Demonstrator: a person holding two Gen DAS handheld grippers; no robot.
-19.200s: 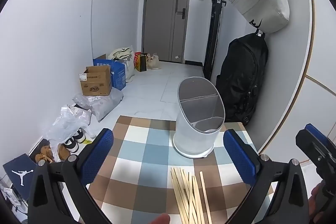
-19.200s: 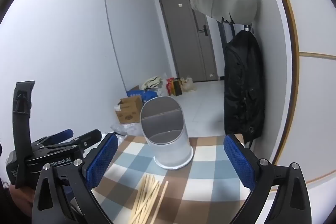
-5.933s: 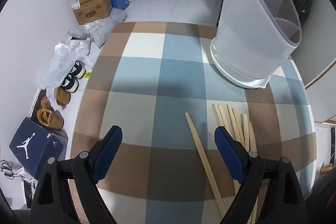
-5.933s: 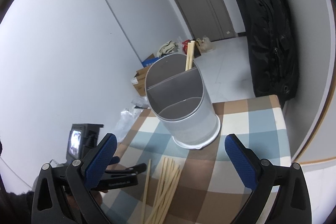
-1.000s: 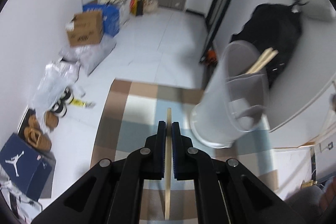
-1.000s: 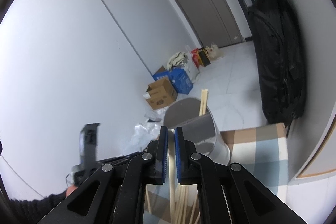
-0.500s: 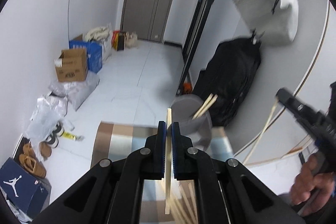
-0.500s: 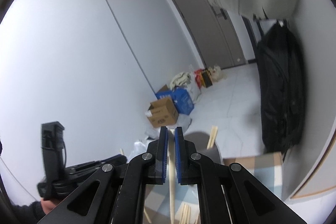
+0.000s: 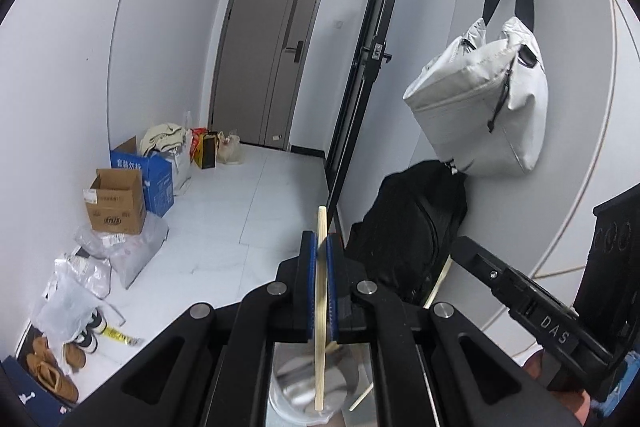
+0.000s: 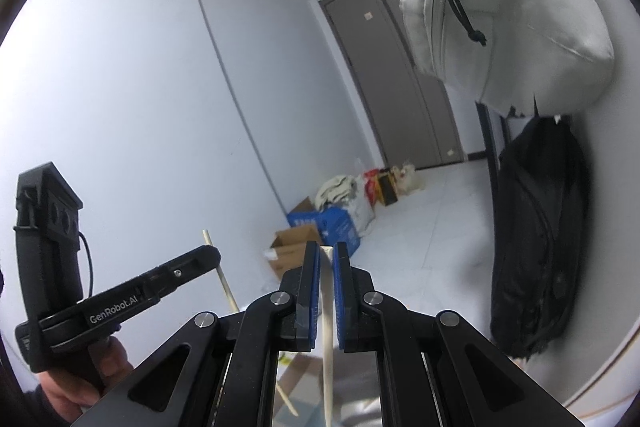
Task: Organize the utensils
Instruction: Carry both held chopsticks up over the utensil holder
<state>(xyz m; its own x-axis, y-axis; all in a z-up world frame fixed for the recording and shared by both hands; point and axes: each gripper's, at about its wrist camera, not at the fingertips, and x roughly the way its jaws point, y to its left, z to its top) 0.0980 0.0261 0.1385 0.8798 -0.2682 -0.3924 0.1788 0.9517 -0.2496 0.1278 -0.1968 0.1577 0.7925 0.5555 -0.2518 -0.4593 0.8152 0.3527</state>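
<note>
My left gripper [image 9: 320, 239] is shut on a pale wooden chopstick [image 9: 319, 327] that hangs upright between its blue pads. The stick's lower end is over the grey utensil holder [image 9: 296, 387], which shows at the bottom of the left wrist view, blurred, with other chopsticks in it. My right gripper [image 10: 326, 251] is shut on a second chopstick [image 10: 327, 339], also upright. In the right wrist view the left gripper [image 10: 200, 259] is raised at the left with its chopstick [image 10: 224, 283]. The right gripper [image 9: 520, 299] shows at the right of the left wrist view.
A white bag [image 9: 480, 107] hangs on the right wall above a black backpack [image 9: 408, 227]. Cardboard boxes [image 9: 116, 203], plastic bags [image 9: 120, 251] and shoes [image 9: 52, 367] lie along the left wall. A grey door [image 9: 272, 67] closes the far end. A hand [image 10: 88, 383] holds the left gripper.
Both grippers have risen with their chopsticks and tilted upward. The holder has dropped to the bottom edge of both views, and the right gripper has come closer at the right of the left wrist view.
</note>
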